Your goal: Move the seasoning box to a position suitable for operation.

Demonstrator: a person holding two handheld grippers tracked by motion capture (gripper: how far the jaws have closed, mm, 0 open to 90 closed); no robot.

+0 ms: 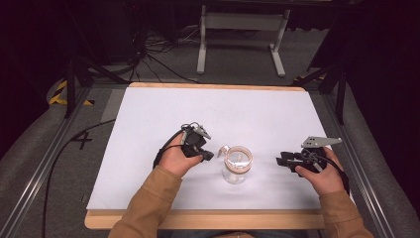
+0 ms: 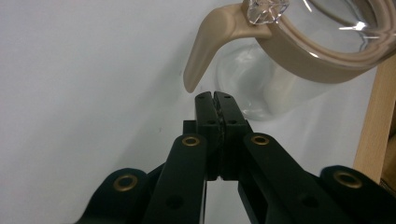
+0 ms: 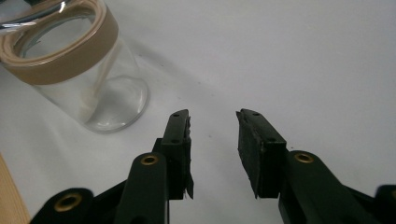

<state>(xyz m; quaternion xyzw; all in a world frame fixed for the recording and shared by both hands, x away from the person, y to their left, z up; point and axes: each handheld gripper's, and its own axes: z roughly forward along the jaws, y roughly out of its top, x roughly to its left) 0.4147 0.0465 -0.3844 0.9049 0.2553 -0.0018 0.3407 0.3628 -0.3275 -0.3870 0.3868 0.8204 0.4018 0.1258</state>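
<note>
jar sits a bit below the middle of the high view, on the white sheet that covers the table, upright, clear glass with a tan band around the rim. there's a tan handle or latch poking off its upper-left side toward the left gripper.

left gripper is just left of the jar in the high view, tips pointing right at it. in the left gripper view the jaws are pressed flat together with nothing between them, and their tips sit right under the curved tan latch in the upper middle of the frame. looks very close but i can't tell if they actually touch it. the jar's glass body is just behind, upper right of that frame, with a clear faceted bit on top of the band.

right gripper is over on the right of the high view, near the jar but clearly apart from it, tips pointing left. in the right gripper view its jaws stand parted with only bare white sheet between them, holding nothing. the jar shows up in the upper left of that frame, off to the side of the left jaw.

wooden table edge runs along the bottom of the high view.
</note>
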